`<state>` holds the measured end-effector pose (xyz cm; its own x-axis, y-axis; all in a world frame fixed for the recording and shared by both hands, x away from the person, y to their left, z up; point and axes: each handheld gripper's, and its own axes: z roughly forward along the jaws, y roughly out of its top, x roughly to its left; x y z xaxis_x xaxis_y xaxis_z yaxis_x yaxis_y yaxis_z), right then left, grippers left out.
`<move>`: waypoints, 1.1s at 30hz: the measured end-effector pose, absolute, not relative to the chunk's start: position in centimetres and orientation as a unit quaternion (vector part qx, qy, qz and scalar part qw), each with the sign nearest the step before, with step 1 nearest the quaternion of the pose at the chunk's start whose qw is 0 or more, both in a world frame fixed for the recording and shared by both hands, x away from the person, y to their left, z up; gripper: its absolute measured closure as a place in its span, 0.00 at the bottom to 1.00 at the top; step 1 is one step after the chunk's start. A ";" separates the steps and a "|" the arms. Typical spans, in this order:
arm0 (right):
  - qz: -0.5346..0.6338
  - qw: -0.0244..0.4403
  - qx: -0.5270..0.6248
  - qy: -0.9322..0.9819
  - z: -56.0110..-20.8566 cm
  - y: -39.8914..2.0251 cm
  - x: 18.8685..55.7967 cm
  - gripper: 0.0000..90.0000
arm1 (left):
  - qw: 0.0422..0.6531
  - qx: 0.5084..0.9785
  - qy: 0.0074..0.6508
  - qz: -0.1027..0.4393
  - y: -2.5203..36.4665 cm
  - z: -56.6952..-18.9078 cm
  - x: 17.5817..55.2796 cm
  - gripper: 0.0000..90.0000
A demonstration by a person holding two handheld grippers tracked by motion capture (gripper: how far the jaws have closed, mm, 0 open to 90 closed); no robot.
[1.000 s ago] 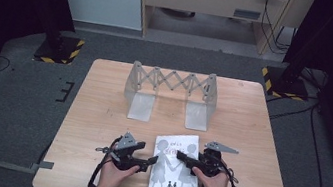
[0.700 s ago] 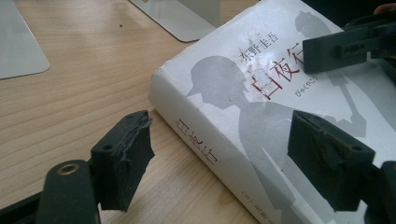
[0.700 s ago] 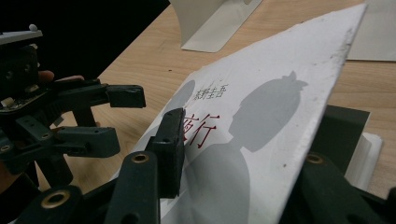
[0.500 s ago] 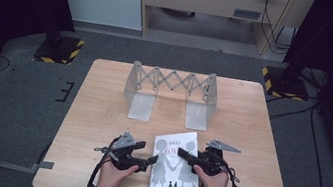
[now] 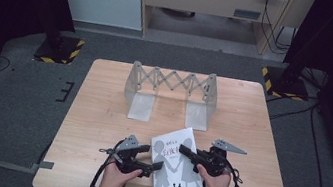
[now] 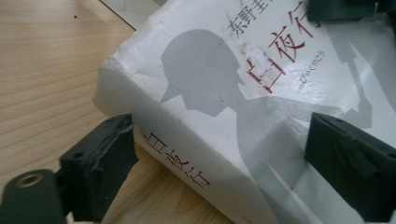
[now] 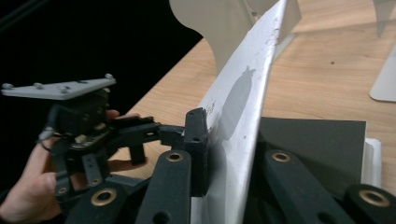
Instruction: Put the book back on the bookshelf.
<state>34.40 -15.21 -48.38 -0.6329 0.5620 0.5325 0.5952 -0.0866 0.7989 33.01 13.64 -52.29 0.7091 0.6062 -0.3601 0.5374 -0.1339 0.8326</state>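
A white book (image 5: 177,168) lies at the lower centre of the high view, on the near part of the wooden table (image 5: 101,108), its top edge tilted toward the right. The left gripper (image 5: 155,165) reaches it from the lower left, the right gripper (image 5: 182,150) from the right, each held in one hand.

In the left gripper view the book (image 6: 243,93) sits between the two black jaws: one jaw stands at the lower left against the spine side, the other at the right over the cover, so the jaws are set apart with the book's corner between them; whether they press on it cannot be told. In the right gripper view the cover (image 7: 243,116) stands lifted, a thin white sheet rising from lower centre to the top of the frame, pinched between the right gripper's jaws, with dark endpaper showing under it at the right. That view also shows the left gripper (image 7: 194,135) at centre left, held by the left hand (image 7: 28,186).

The cover bears grey silhouettes and red characters; the spine carries red characters too, and the jacket corner looks worn.

Behind the book, in the upper middle of the table, stands a grey expandable rack (image 5: 171,92).
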 end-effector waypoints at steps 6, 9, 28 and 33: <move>-0.611 0.021 -0.421 -0.670 -48.0 -15.4 34.2 0.90 | 0.545 0.748 0.379 0.018 13.4 -52.6 33.0 0.00; -0.615 0.023 -0.420 -0.667 -48.1 -15.5 34.2 0.90 | 0.547 0.745 0.382 0.015 13.3 -52.6 33.0 0.00; -0.632 0.027 -0.388 -0.670 -47.4 -15.8 34.0 0.91 | 0.563 0.728 0.384 -0.070 13.0 -53.5 32.9 0.00; -0.624 0.042 -0.408 -0.665 -48.2 -16.0 34.6 0.90 | 0.557 0.726 0.394 -0.085 12.9 -54.1 33.4 0.00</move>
